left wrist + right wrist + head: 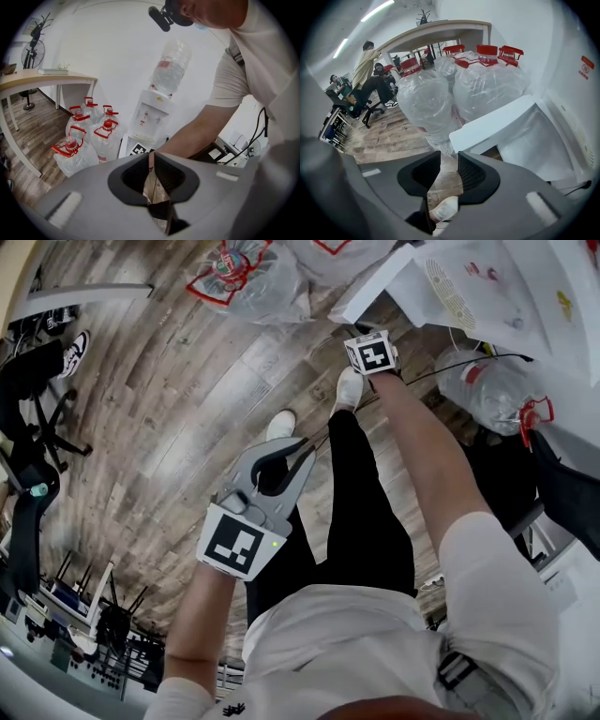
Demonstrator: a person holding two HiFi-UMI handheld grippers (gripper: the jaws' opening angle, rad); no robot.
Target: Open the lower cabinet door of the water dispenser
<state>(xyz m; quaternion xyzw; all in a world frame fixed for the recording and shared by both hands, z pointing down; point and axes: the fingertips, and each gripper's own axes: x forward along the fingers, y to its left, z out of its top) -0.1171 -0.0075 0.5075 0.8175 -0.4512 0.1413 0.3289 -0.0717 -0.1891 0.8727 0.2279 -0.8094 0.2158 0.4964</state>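
The white water dispenser (151, 115) stands against the wall with an upturned bottle (171, 63) on top. Its lower cabinet door (494, 123) is swung open, a white panel just beyond my right gripper (449, 159). That gripper's jaws stand apart with nothing between them. The bare white cabinet interior (539, 140) shows to the right. In the head view the door (380, 282) is at the top, and the right gripper's marker cube (372, 353) sits just below it, hiding the jaws. My left gripper (284, 457) hangs over the floor by my legs, shut and empty, also in its own view (151, 157).
Several full water bottles with red caps (454, 84) stand left of the dispenser, close to the open door. Another bottle (487, 385) lies to the right, with a black cable (469, 360) above it. A table (42, 77) stands further left. People sit on office chairs (365, 89) behind.
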